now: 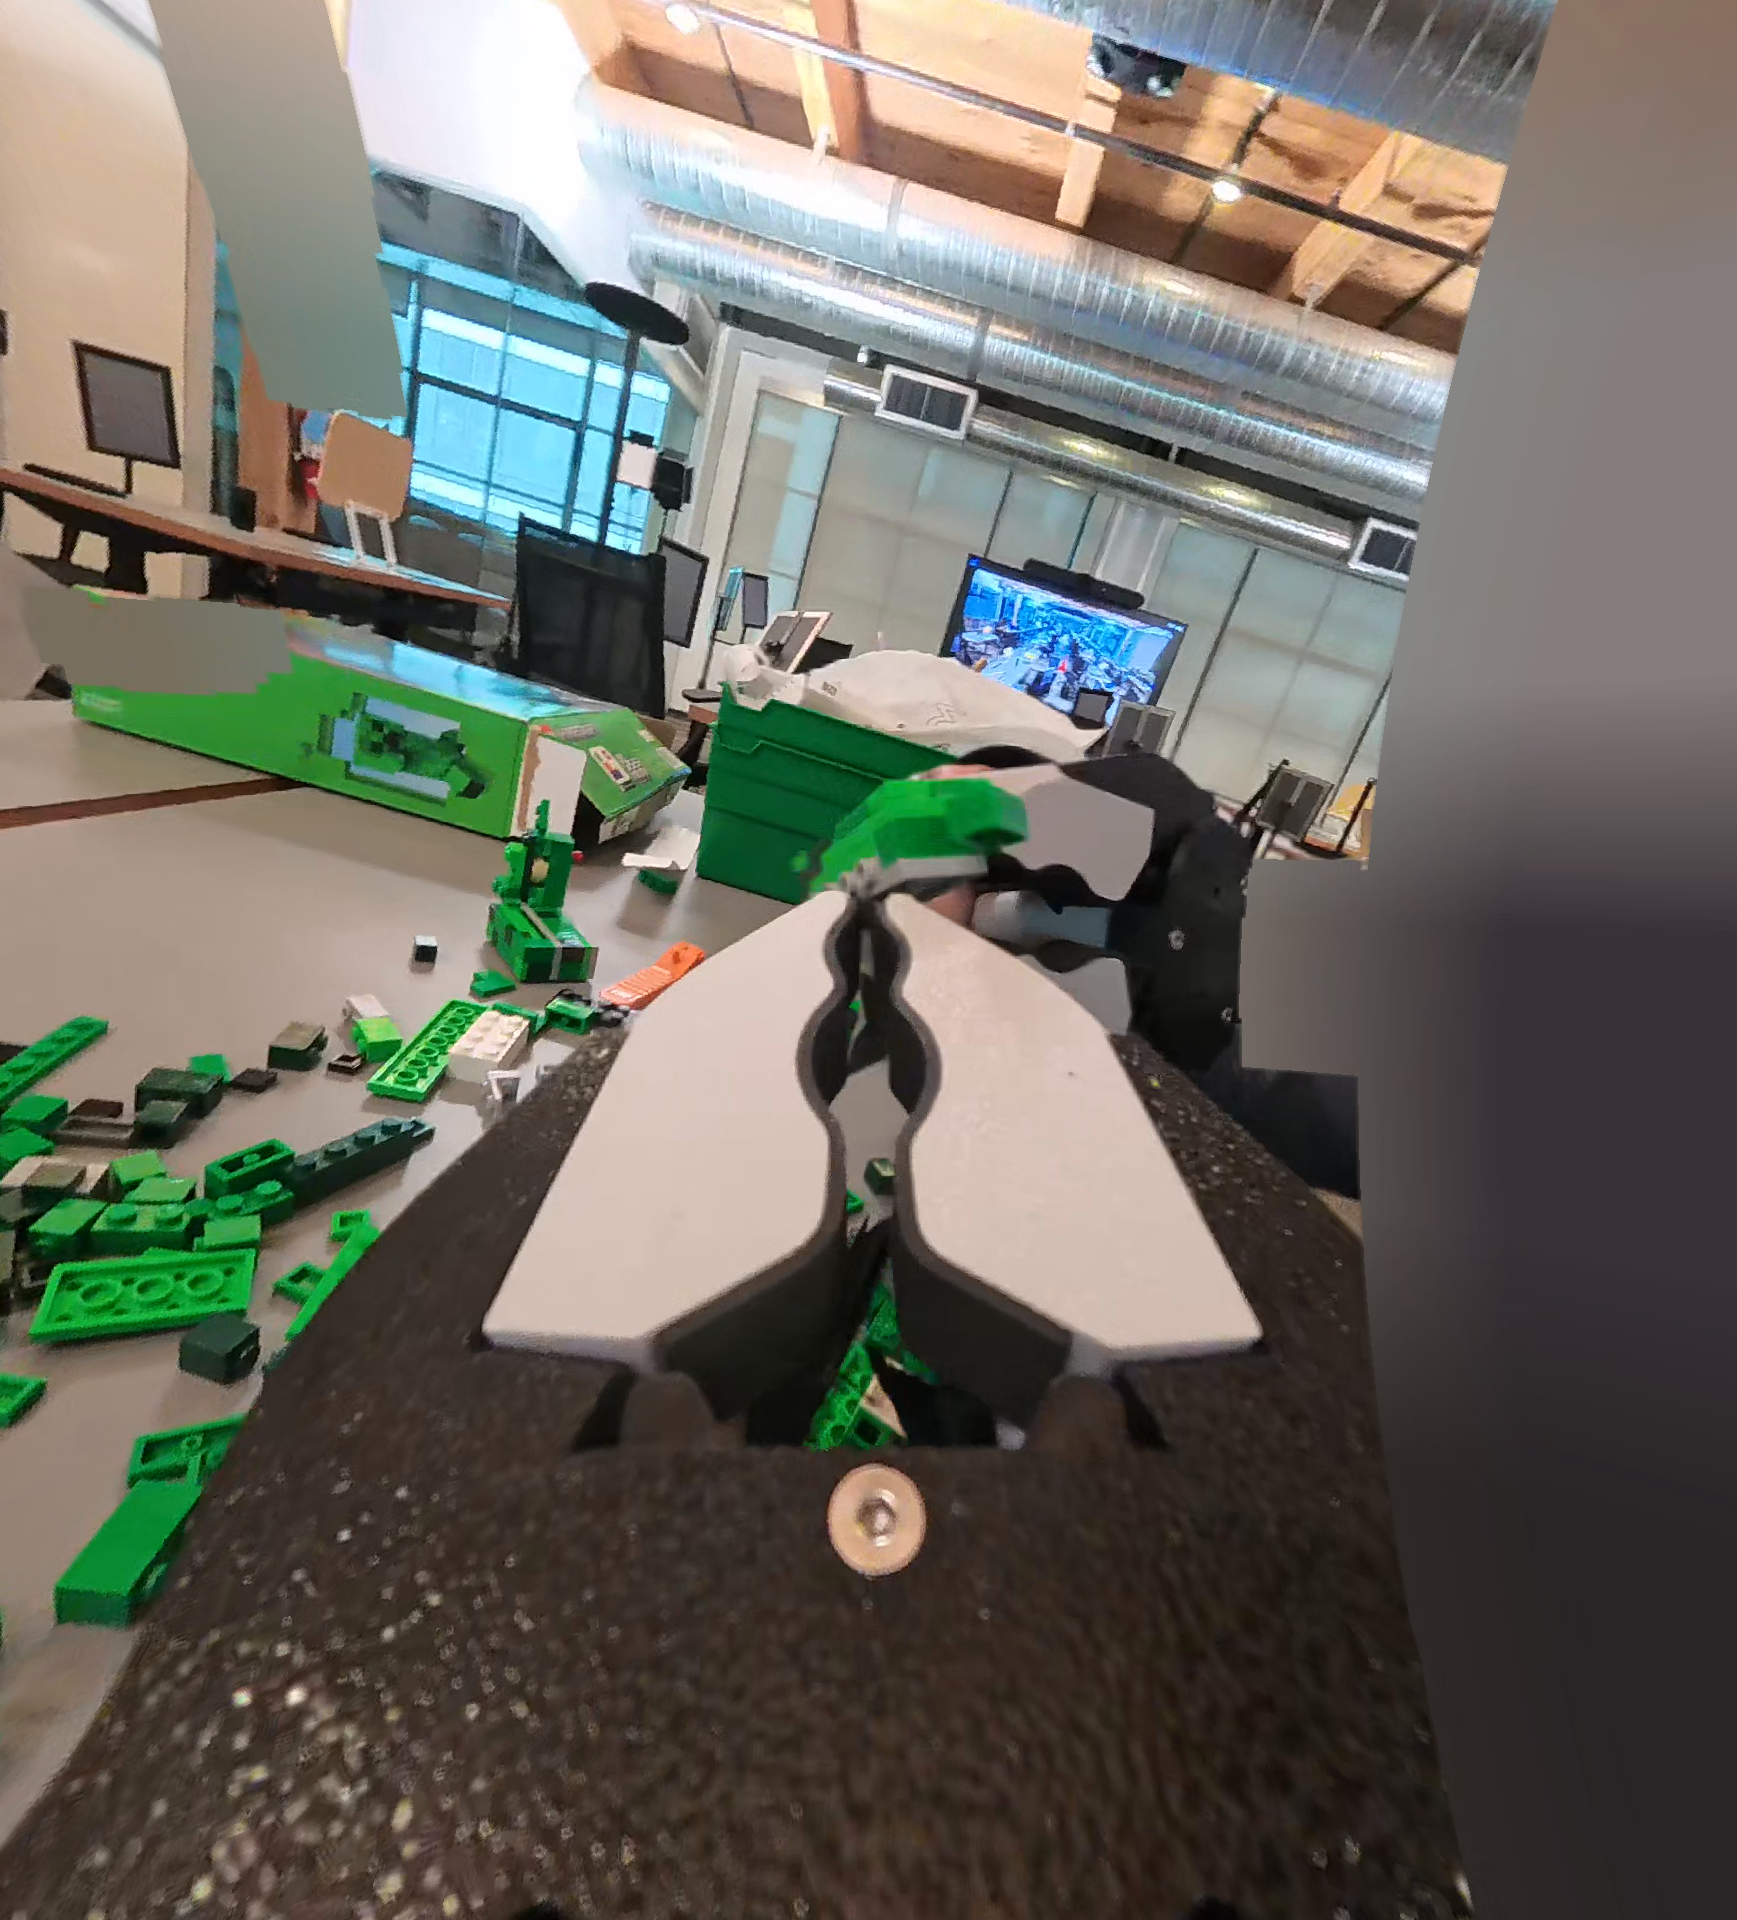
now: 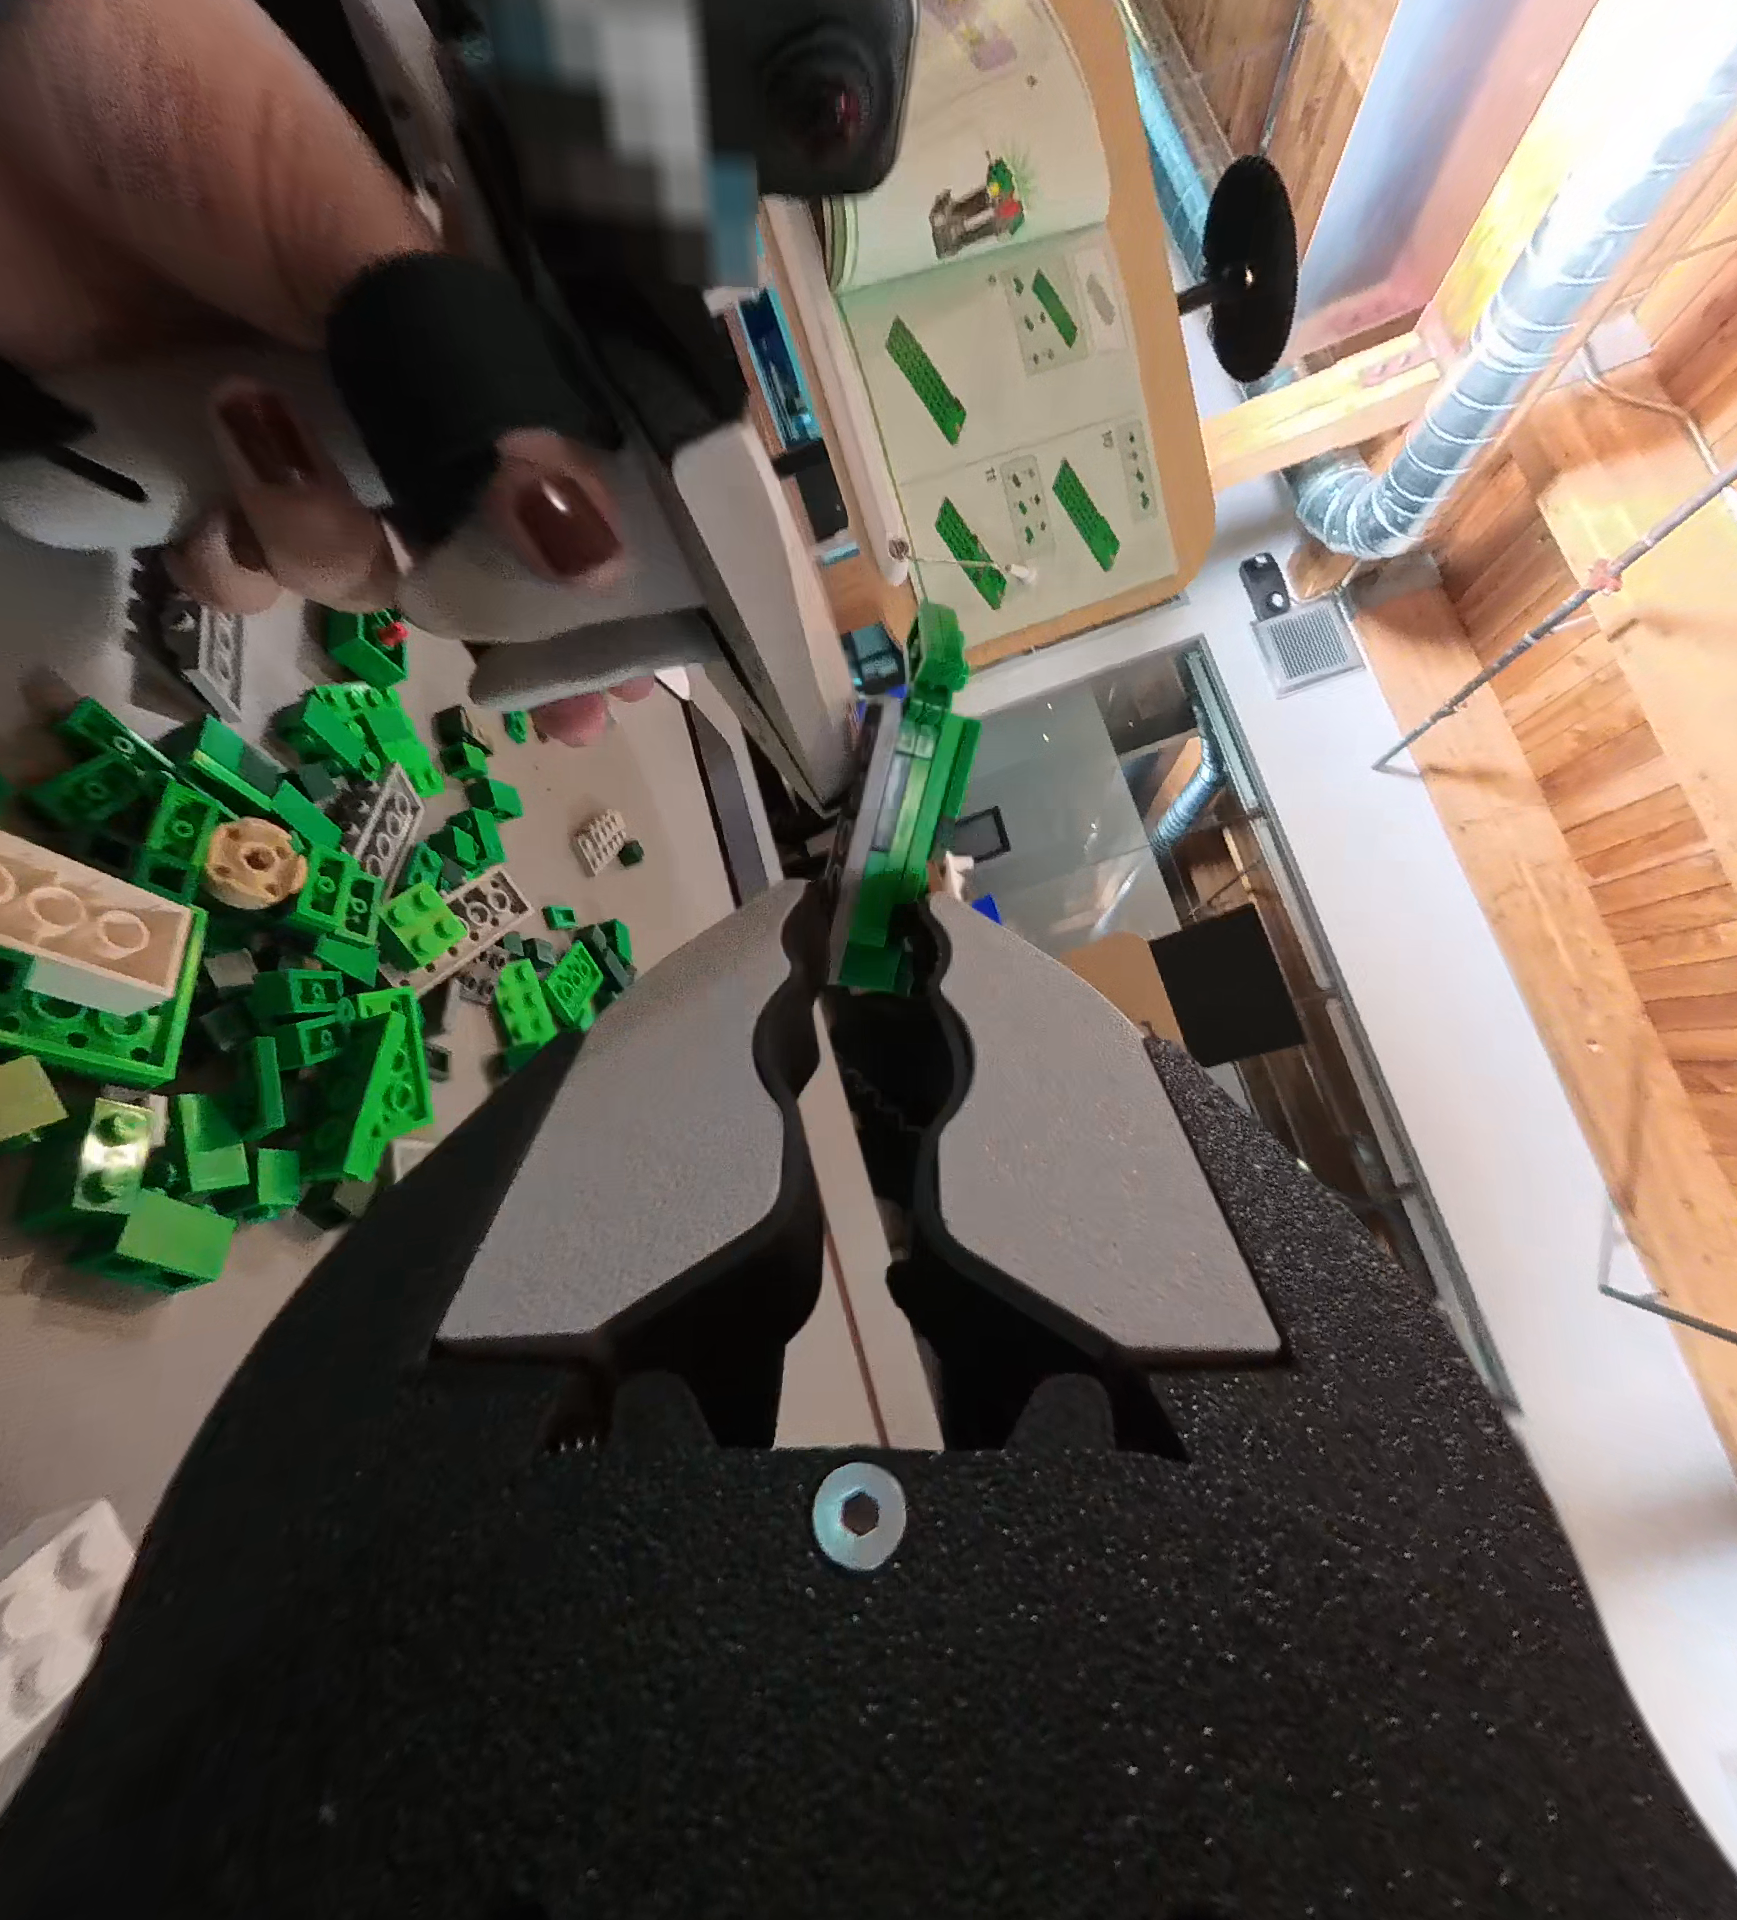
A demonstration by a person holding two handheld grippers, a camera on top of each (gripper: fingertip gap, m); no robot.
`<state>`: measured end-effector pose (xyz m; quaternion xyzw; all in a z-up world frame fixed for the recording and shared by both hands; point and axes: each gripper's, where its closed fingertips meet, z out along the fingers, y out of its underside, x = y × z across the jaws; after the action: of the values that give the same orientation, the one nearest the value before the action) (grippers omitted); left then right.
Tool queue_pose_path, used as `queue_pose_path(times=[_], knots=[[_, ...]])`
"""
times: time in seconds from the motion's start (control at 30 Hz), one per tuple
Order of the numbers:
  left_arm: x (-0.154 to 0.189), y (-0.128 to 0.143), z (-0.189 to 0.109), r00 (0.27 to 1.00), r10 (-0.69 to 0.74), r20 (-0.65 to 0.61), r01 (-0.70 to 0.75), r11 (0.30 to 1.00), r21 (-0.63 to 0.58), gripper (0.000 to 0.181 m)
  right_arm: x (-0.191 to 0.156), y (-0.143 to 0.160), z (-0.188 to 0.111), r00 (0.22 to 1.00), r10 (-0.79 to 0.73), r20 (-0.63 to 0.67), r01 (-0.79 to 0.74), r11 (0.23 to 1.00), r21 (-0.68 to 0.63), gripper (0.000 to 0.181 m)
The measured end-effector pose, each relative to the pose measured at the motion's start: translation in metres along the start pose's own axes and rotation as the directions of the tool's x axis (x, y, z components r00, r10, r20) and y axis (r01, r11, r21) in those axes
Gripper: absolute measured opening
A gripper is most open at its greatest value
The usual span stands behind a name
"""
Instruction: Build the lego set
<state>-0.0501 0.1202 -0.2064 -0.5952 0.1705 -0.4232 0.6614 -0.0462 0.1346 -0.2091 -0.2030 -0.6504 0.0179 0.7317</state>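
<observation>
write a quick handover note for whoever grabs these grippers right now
Right gripper: shut on a small green assembly, held up in the air.
Left gripper: fingers nearly closed, tips against the same assembly; whether it grips cannot be told.
On the table: loose green bricks, a partly built green figure, an orange separator tool, the green box. The instruction booklet stands open behind.
Done: two small sub-builds. Left: most of the set, as the brick pile is still large.
</observation>
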Motion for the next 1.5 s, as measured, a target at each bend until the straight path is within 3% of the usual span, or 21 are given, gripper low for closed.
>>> queue_pose_path(times=[0.1, 0.33, 0.5, 0.6, 0.67, 0.73, 0.8, 0.93, 1.0, 1.07, 1.27, 1.33, 1.5], knots=[[0.005, 0.003, 0.004, 1.0, 0.026, -0.011, -0.027, 0.998, -0.056, 0.025, -0.001, 0.008, 0.002, 1.0, -0.012, -0.013, 0.012, 0.999, -0.04, 0.015], [-0.006, 0.011, 0.007, 0.993, 0.084, 0.088, -0.072, 0.989, -0.128, 0.059, -0.002, 0.016, 0.008, 0.997, 0.073, -0.012, -0.074, 0.987, -0.144, 0.015], [-0.003, -0.002, 0.003, 0.985, 0.123, 0.124, -0.119, 0.992, -0.042, 0.03, -0.018, 0.003, 0.011, 0.998, 0.032, 0.049, -0.025, 0.991, -0.13, 0.015], [-0.01, 0.001, -0.005, 0.991, 0.094, 0.098, -0.083, 0.99, -0.113, 0.024, -0.029, -0.002, 0.011, 0.976, 0.142, 0.165, -0.129, 0.988, -0.084, 0.016], [-0.01, 0.006, -0.01, 0.999, 0.016, 0.043, -0.008, 0.983, -0.185, 0.023, -0.042, -0.011, 0.002, 0.855, 0.371, 0.362, -0.392, 0.92, -0.018, 0.028], [-0.007, 0.013, -0.014, 1.0, 0.028, -0.003, -0.028, 0.967, -0.252, 0.023, -0.048, -0.015, -0.008, 0.616, 0.571, 0.543, -0.634, 0.768, -0.089, 0.047], [0.0, 0.022, -0.016, 0.996, 0.069, -0.058, -0.084, 0.941, -0.328, 0.022, -0.051, -0.014, -0.014, 0.433, 0.647, 0.628, -0.728, 0.662, -0.18, 0.049], [0.02, 0.038, -0.011, 0.974, 0.146, -0.175, -0.206, 0.891, -0.405, 0.021, -0.068, -0.018, -0.024, 0.233, 0.668, 0.706, -0.751, 0.585, -0.306, 0.043], [0.022, 0.045, -0.007, 0.97, 0.155, -0.188, -0.222, 0.879, -0.421, 0.021, -0.072, -0.023, -0.026, 0.194, 0.663, 0.723, -0.756, 0.57, -0.321, 0.033], [0.023, 0.048, -0.005, 0.972, 0.138, -0.189, -0.207, 0.884, -0.42, 0.021, -0.072, -0.018, -0.022, 0.208, 0.682, 0.701, -0.757, 0.566, -0.326, 0.019], [0.009, 0.041, -0.004, 0.99, 0.097, -0.101, -0.128, 0.918, -0.375, 0.026, -0.056, -0.014, -0.019, 0.095, 0.733, 0.674, -0.838, 0.425, -0.344, 0.018], [0.012, 0.039, -0.003, 0.99, 0.071, -0.123, -0.11, 0.931, -0.349, 0.018, -0.055, -0.015, -0.019, 0.091, 0.73, 0.678, -0.841, 0.421, -0.34, 0.018], [0.013, 0.039, -0.002, 0.988, 0.088, -0.123, -0.126, 0.93, -0.344, 0.018, -0.054, -0.015, -0.02, 0.129, 0.719, 0.683, -0.841, 0.444, -0.309, 0.018]])
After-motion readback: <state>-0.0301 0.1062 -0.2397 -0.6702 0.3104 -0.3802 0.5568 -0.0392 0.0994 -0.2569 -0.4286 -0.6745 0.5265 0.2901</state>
